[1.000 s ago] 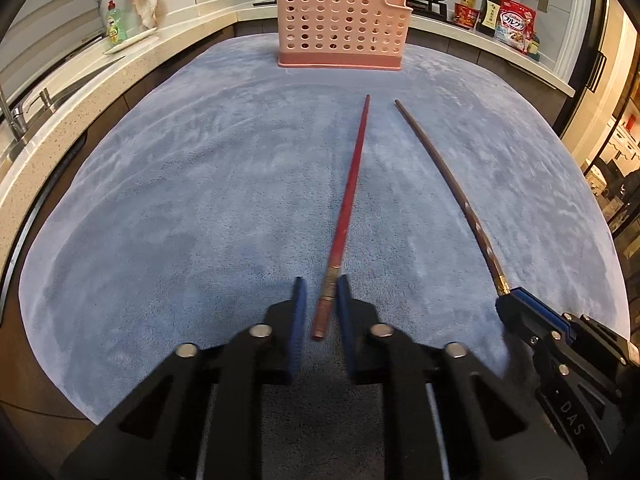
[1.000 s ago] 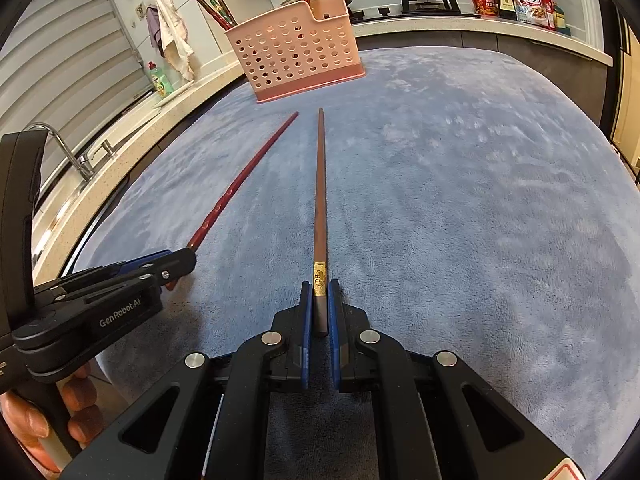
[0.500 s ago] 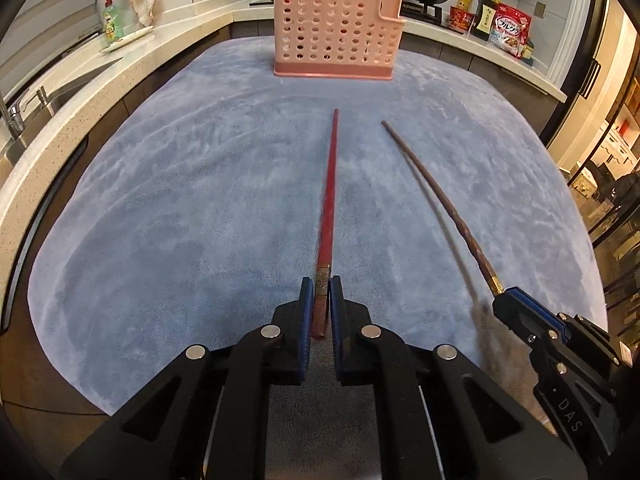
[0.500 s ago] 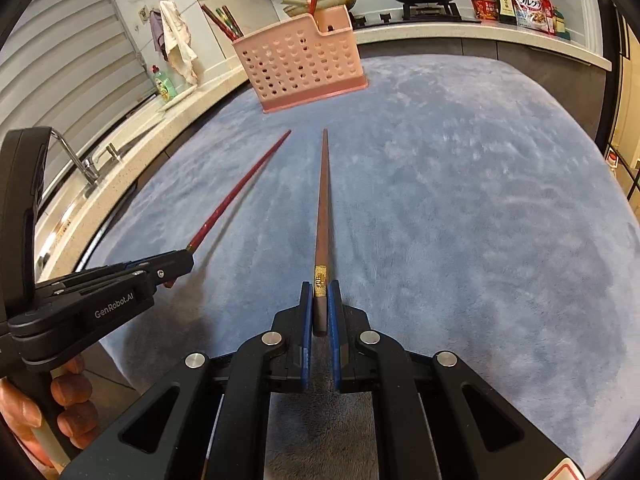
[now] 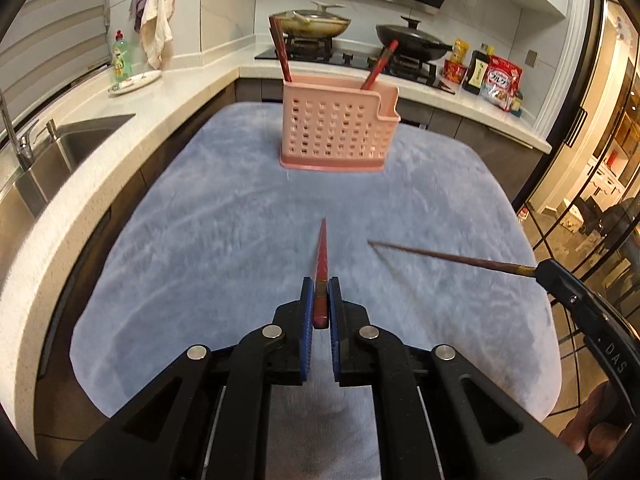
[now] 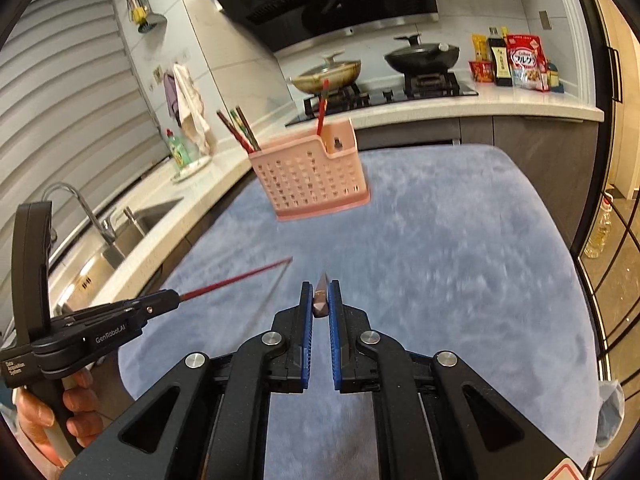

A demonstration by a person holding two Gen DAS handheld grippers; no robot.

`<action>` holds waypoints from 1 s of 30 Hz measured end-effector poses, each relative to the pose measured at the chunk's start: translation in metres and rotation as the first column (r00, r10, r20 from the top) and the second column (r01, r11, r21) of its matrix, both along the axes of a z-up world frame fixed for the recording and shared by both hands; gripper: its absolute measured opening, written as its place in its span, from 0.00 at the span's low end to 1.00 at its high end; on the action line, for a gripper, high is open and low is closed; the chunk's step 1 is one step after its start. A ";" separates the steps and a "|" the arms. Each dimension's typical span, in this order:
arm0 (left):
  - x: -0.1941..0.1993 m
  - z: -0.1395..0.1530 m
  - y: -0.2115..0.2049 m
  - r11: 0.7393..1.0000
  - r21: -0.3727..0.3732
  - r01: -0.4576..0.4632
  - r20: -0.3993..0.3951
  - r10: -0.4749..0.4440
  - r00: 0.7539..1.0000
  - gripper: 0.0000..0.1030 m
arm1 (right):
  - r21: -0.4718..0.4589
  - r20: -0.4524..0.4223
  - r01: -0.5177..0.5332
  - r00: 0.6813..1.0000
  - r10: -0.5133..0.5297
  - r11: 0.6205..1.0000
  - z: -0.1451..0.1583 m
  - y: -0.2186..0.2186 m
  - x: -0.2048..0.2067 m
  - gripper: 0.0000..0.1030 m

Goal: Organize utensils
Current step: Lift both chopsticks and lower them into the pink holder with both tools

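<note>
A pink perforated utensil holder (image 5: 334, 128) (image 6: 312, 176) stands at the far end of the blue mat (image 5: 200, 240), with several chopsticks upright in it. My left gripper (image 5: 320, 286) is shut on the thick end of a red chopstick (image 5: 322, 256), which is raised off the mat and points at the holder. My right gripper (image 6: 320, 286) is shut on a brown chopstick (image 6: 321, 298), seen almost end-on. Each view catches the other tool: the right gripper (image 5: 548, 270) with the brown chopstick (image 5: 440, 256), the left gripper (image 6: 174, 300) with the red chopstick (image 6: 236, 280).
A white counter with a steel sink (image 5: 72, 144) and a tap (image 6: 80, 204) runs along the left. Behind the holder is a stove with two pans (image 5: 312, 26). Food packets (image 6: 524, 62) stand at the back right. The mat (image 6: 460, 260) ends at a drop on the right.
Both grippers have risen together, lifting the red and brown chopsticks off the mat. The left gripper's jaws closed fully on the red chopstick. The holder now sits lower in both views.
</note>
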State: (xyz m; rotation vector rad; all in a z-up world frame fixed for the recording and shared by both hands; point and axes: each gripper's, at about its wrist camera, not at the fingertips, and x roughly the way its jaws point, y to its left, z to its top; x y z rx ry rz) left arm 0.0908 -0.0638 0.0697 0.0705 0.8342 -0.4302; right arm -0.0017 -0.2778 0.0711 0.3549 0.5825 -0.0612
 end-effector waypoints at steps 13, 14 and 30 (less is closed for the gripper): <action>0.051 0.067 0.003 0.995 -0.100 -0.024 0.081 0.033 0.996 0.07 | 0.028 0.116 -0.014 0.993 0.010 1.000 0.059 -0.017 0.049 0.07; 0.054 0.072 0.002 0.994 -0.106 -0.025 0.088 0.034 0.996 0.07 | 0.027 0.124 -0.014 0.992 0.010 1.000 0.062 -0.018 0.052 0.07; 0.138 0.195 -0.019 0.979 -0.201 -0.039 0.317 0.103 0.943 0.07 | 0.037 0.376 0.002 0.927 -0.016 0.999 0.179 -0.062 0.153 0.07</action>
